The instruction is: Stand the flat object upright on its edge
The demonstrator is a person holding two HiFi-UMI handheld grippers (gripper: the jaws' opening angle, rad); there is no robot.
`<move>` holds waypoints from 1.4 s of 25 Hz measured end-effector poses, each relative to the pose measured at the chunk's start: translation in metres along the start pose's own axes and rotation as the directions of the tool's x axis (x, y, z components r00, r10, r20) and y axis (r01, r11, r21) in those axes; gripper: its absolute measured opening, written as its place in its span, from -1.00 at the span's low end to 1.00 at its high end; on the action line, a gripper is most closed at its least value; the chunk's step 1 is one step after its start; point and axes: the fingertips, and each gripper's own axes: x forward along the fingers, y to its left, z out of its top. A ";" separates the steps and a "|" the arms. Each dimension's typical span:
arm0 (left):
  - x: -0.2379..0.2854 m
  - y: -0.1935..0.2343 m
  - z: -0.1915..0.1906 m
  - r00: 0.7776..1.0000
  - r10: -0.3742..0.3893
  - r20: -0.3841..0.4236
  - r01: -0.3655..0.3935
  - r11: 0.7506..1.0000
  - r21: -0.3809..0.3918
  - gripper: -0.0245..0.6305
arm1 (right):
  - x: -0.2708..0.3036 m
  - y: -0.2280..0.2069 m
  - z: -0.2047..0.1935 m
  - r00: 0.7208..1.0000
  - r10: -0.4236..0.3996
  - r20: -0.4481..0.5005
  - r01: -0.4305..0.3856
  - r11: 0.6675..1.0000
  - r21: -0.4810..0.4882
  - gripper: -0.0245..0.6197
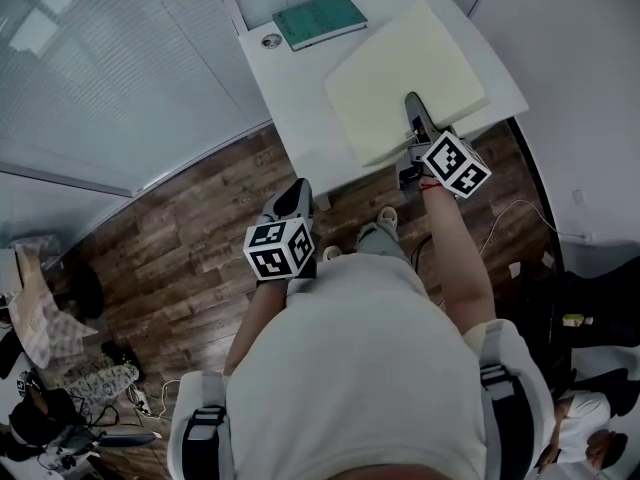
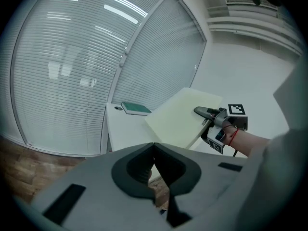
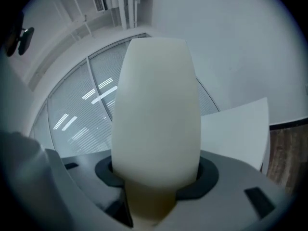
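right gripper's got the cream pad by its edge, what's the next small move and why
Probably raise the gripped edge higher, pivoting the cream pad on its far edge toward vertical. The right gripper has its jaws clamped on the pad's near edge, and the left gripper view shows the pad only tilted up from the white table, not yet upright.
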 end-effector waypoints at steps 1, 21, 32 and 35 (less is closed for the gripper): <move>0.001 0.001 0.000 1.000 0.002 -0.001 -0.002 1.000 -0.002 -0.86 | 0.005 0.002 0.001 1.000 -0.006 -0.001 0.006 0.999 -0.038 -0.11; 0.009 0.012 0.003 0.999 0.053 -0.003 -0.053 0.998 -0.032 -0.86 | 0.077 0.030 0.006 0.998 -0.062 -0.007 0.049 0.851 -0.523 -0.11; 0.014 0.017 0.004 0.997 0.078 -0.011 -0.079 0.996 -0.044 -0.86 | 0.104 0.029 -0.001 0.997 -0.078 -0.007 0.058 0.802 -0.594 -0.11; 0.014 0.019 0.004 0.997 0.081 -0.015 -0.082 0.996 -0.045 -0.86 | 0.107 0.031 -0.003 0.997 -0.076 -0.001 0.060 0.798 -0.600 -0.10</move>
